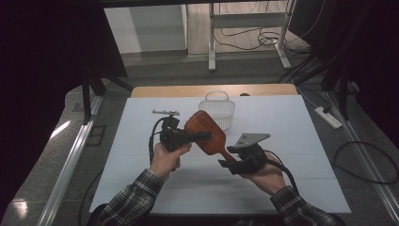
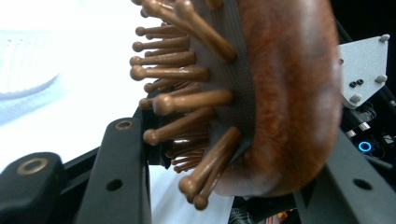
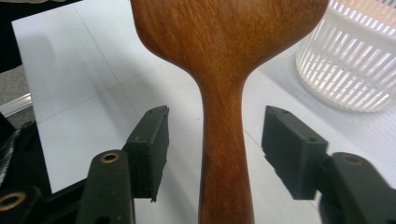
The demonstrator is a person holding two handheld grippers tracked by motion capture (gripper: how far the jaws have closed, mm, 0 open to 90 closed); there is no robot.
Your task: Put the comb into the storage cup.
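A wooden paddle hairbrush point(image 1: 207, 131) is held above the white table, its head up and to the left, its handle slanting down to the right. My left gripper point(image 1: 200, 136) is shut on the head; in the left gripper view the bristles point(image 2: 187, 98) press against one jaw and the wooden back point(image 2: 289, 93) against the other. My right gripper point(image 1: 226, 163) sits at the handle's end. In the right gripper view the handle point(image 3: 224, 140) runs between its pads point(image 3: 152, 144) with a gap on each side, so the right gripper point(image 3: 222, 137) is open.
A white slatted basket point(image 1: 217, 109) stands behind the brush near the table's far edge, and appears as the basket point(image 3: 355, 60) in the right gripper view. A small grey metal tool point(image 1: 165, 112) lies to its left. The white table top point(image 1: 291, 179) spreads around both hands.
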